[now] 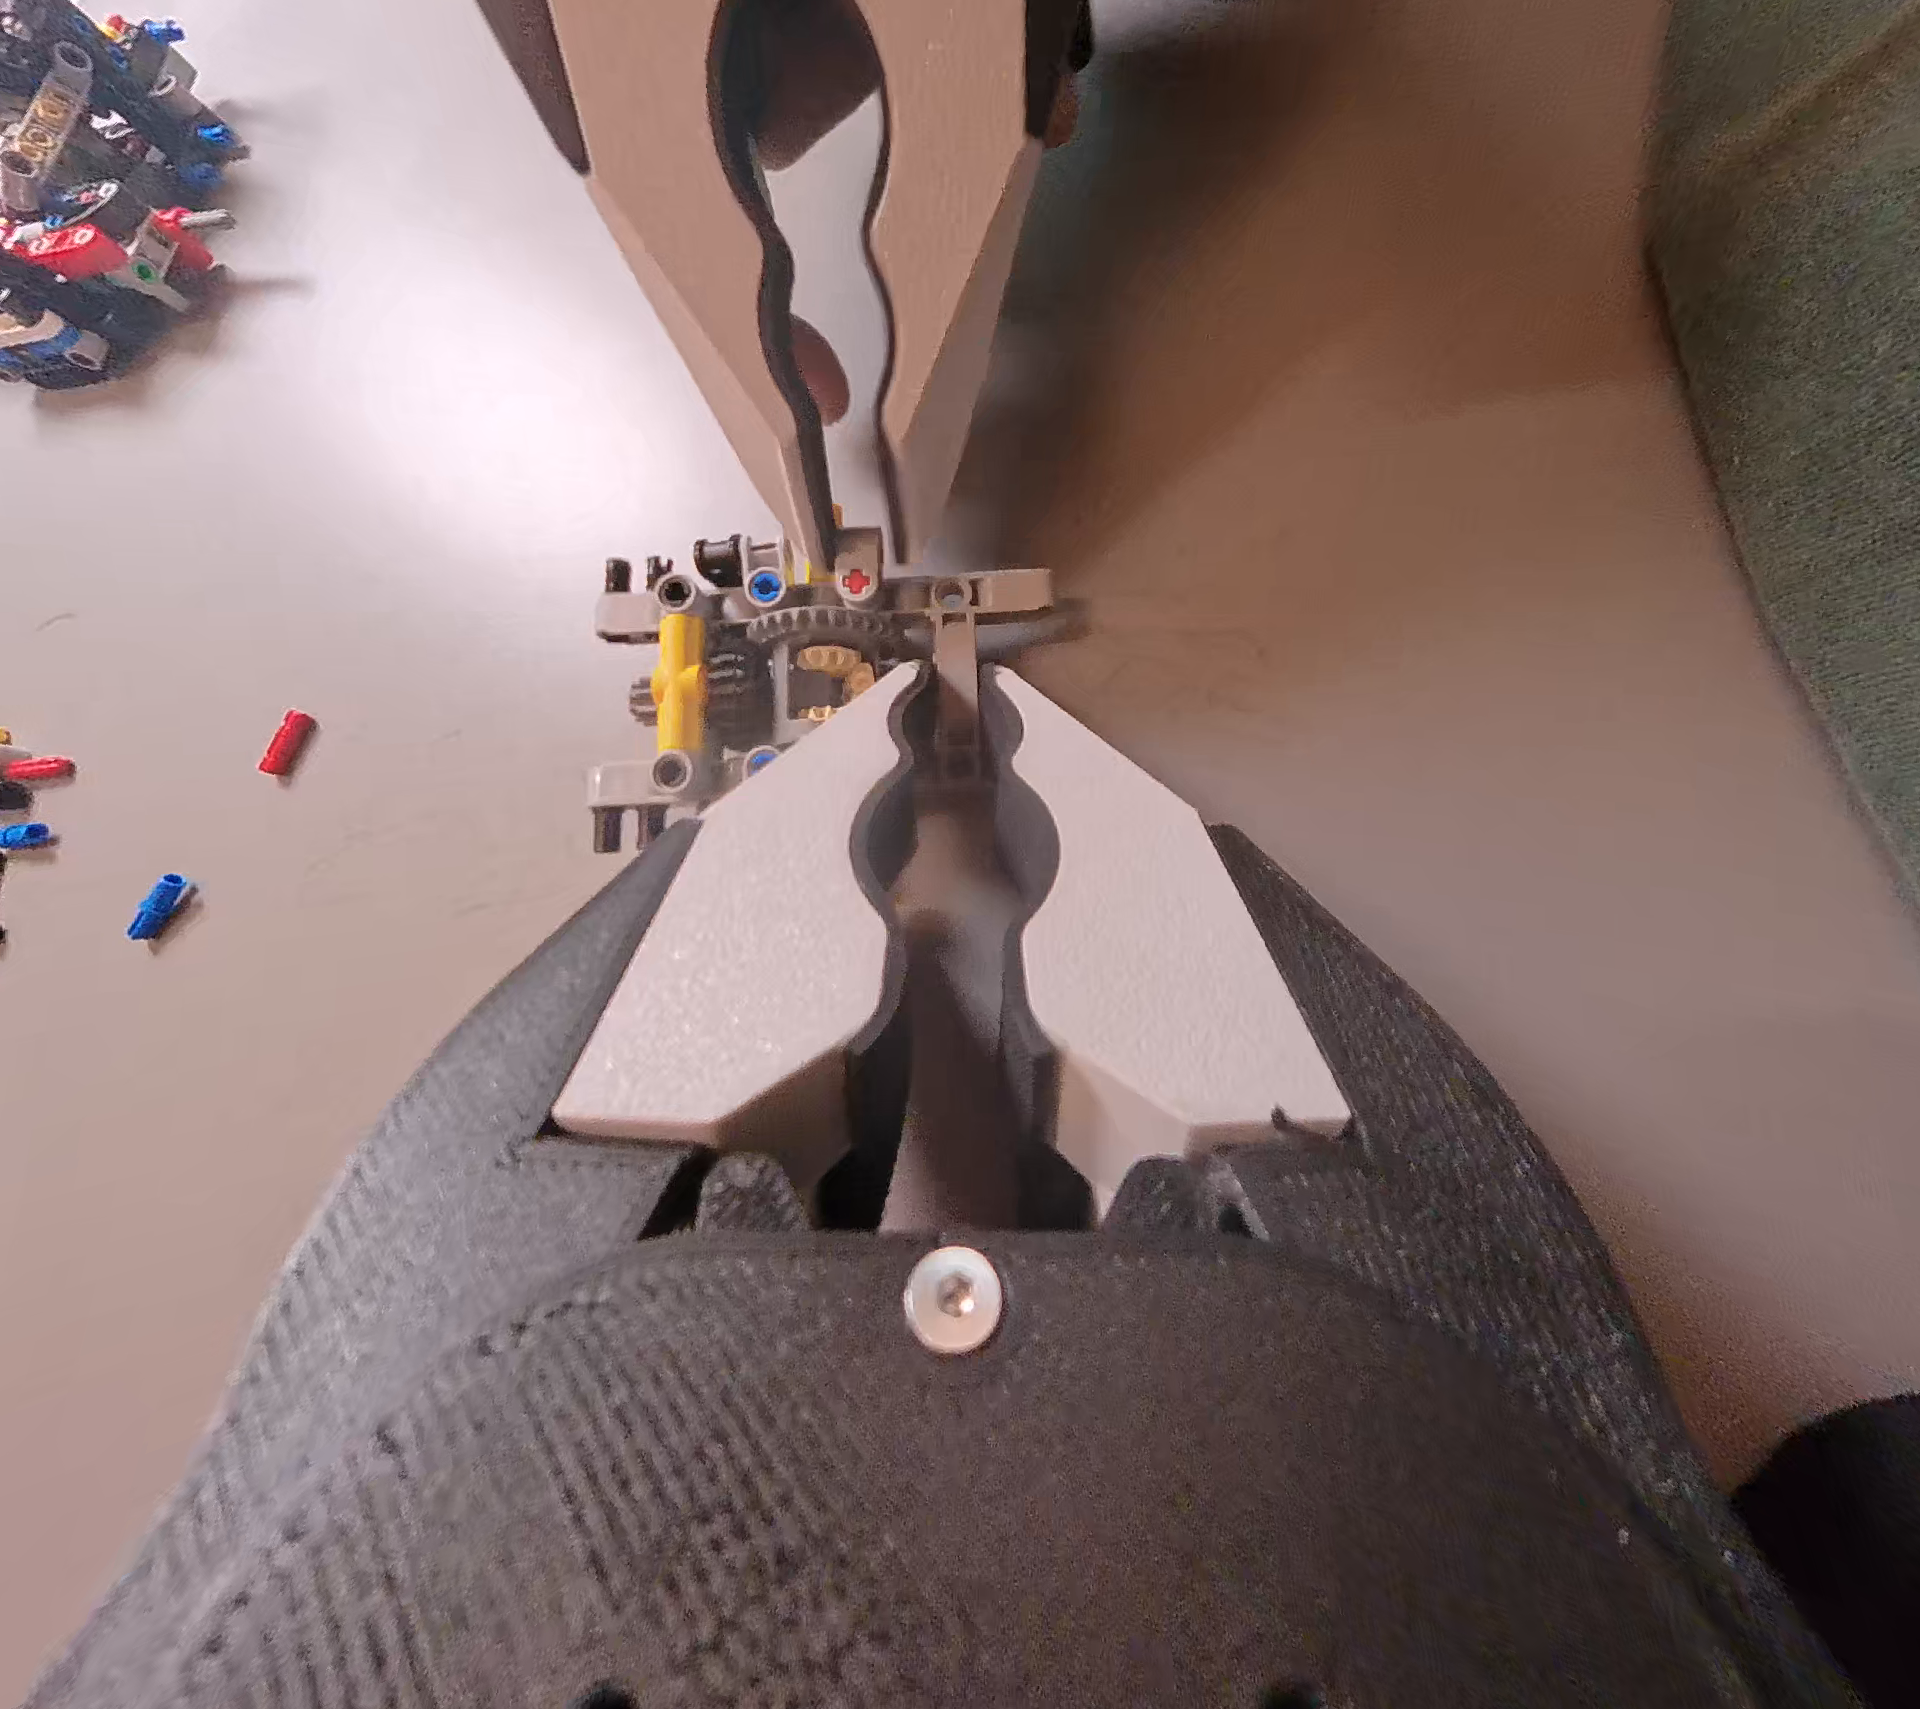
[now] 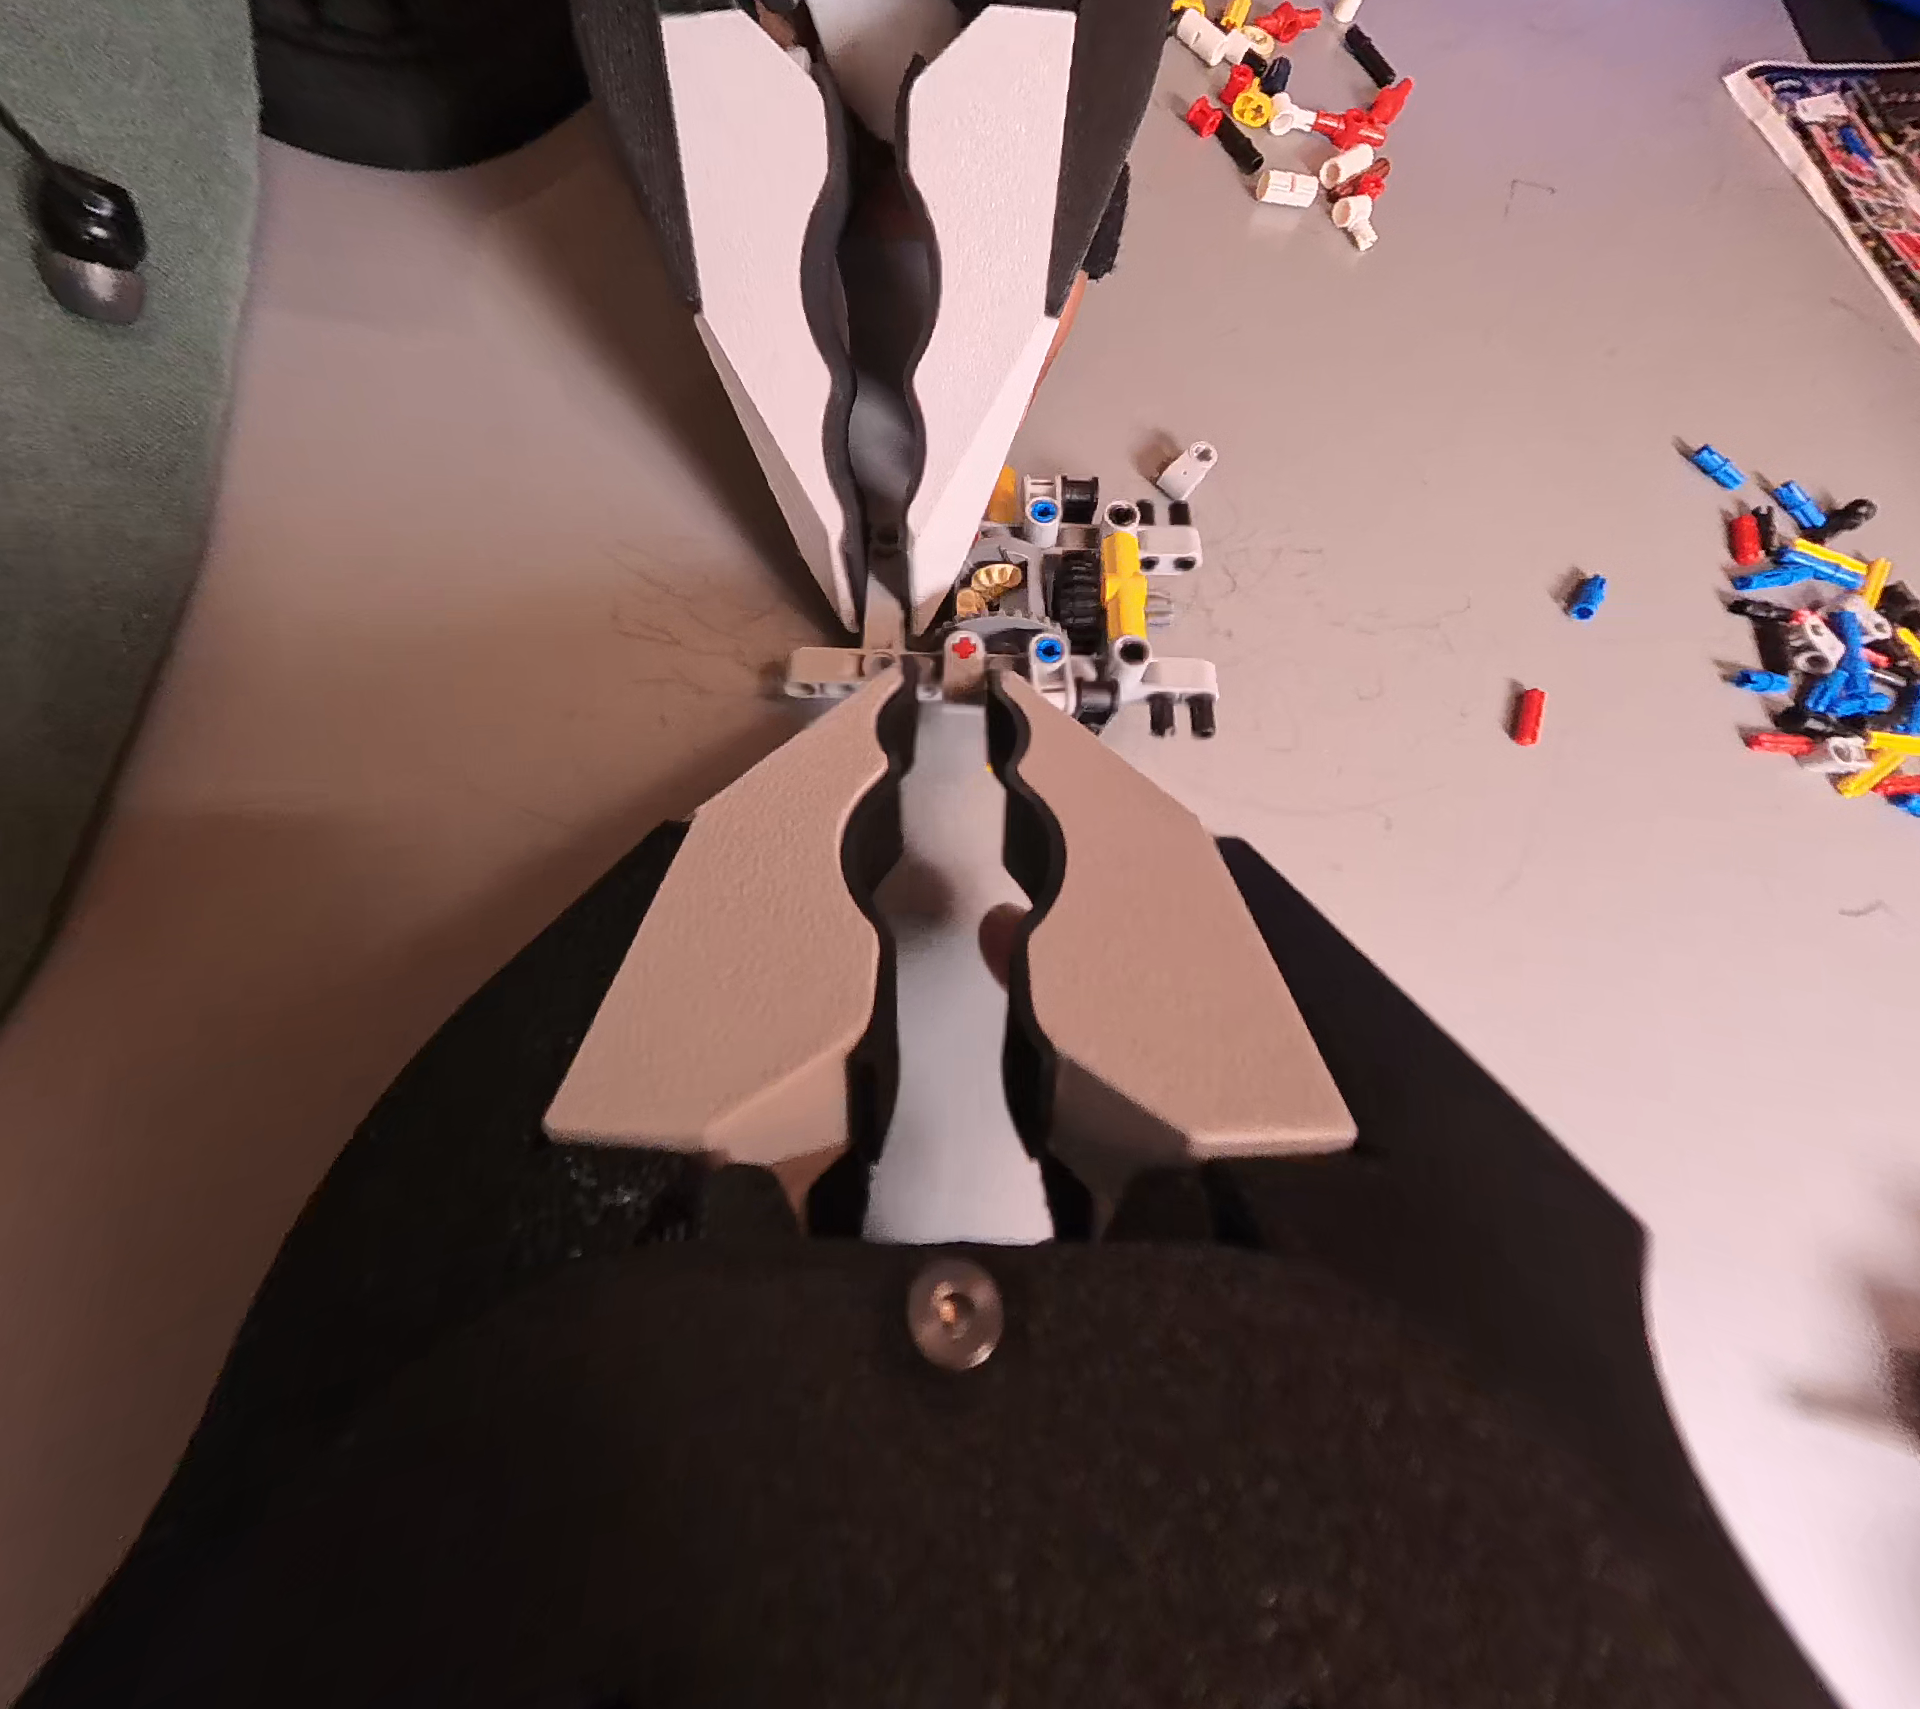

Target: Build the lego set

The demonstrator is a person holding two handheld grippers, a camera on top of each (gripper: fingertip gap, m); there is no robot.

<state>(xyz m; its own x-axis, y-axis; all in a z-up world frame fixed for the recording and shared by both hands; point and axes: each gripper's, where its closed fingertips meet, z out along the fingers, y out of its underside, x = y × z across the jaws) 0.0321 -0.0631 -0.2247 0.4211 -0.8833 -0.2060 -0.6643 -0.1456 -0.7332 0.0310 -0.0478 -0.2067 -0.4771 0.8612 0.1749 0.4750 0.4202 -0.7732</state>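
Near table [image 2: 1351, 932] edge, both grippers' jaws clench the lego assembly [image 1: 790, 672] (loose pins [image 2: 1829, 651] nearby).

Grippers: two, left gripper [image 2: 888, 610], right gripper [image 2: 951, 691]. Gear assembly [image 2: 1081, 610]: one, centre. Loose-piece piles: two, at one o'clock [image 2: 1294, 111] and three o'clock [image 2: 1829, 651]. Booklet [image 2: 1849, 173]: one, two o'clock.

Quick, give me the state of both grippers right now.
Left gripper: shut on the thin grey beam of the lego assembly.
Right gripper: shut on the assembly's grey block with the red cross.
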